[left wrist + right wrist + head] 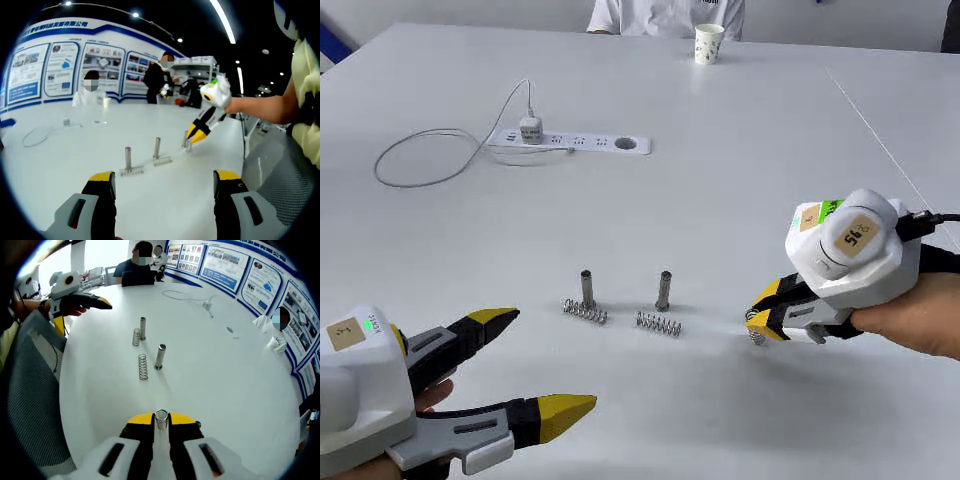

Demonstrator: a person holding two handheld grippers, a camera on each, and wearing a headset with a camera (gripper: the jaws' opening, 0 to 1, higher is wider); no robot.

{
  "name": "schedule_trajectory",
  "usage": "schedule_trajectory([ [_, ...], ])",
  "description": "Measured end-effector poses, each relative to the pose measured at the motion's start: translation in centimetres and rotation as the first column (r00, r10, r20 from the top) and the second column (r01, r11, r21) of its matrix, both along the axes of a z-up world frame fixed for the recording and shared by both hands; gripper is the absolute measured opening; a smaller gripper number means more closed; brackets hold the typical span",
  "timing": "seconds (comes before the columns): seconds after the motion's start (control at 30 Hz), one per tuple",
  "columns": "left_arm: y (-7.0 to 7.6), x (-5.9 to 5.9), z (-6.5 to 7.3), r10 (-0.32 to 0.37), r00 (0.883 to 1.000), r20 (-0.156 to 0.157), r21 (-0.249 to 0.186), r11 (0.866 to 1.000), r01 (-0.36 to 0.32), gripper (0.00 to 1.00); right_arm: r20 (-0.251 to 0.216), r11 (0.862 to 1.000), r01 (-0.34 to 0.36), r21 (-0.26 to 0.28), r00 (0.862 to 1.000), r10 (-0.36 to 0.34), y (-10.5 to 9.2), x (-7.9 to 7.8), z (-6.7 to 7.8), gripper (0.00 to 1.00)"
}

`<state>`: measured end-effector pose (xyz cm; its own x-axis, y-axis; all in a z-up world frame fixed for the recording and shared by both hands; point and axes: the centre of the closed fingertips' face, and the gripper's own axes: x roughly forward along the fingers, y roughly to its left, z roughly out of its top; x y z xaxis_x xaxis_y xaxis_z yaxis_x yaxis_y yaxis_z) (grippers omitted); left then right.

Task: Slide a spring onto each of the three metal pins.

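The right gripper (pixel 761 320) has its fingers clenched on a spring (pixel 161 416), pinched at the very tips. The right gripper view looks into the coil end-on, so its long axis stands roughly upright, reaching from the tips down toward the counter (pixel 720 200). It cannot be told whether a third pin stands hidden under it.

Straight ahead of these fingers stands the nearer pin (pixel 160 356), upright and bare. A second spring (pixel 143 366) lies flat just beside its foot. Beyond it, almost in the same line, stands the farther pin (pixel 143 328), also upright and bare, with a third spring (pixel 136 336) lying at its base.

Past both pins is the left gripper (pixel 532 363). Its fingers are spread wide and grasp nothing, and their tips point toward the pins from the other side.

The right hand looks like the one to make the coming move, since it already carries a spring and the nearer pin lies directly off its fingertips. Coil and pin are both close to upright, so the move probably turns on bringing the coil's open end exactly over the pin's top before lowering it.
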<state>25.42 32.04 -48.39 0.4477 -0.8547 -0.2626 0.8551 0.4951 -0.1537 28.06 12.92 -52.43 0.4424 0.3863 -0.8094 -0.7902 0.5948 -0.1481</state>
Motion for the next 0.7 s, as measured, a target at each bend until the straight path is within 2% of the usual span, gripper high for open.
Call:
schedule_trajectory([
  [0.7,0.26,0.17,0.17,0.009,1.000,0.006,0.002,1.000,-0.009,0.82,0.004,0.998,0.040,0.045,0.999,-0.040,0.18,-0.39,0.46,0.12],
])
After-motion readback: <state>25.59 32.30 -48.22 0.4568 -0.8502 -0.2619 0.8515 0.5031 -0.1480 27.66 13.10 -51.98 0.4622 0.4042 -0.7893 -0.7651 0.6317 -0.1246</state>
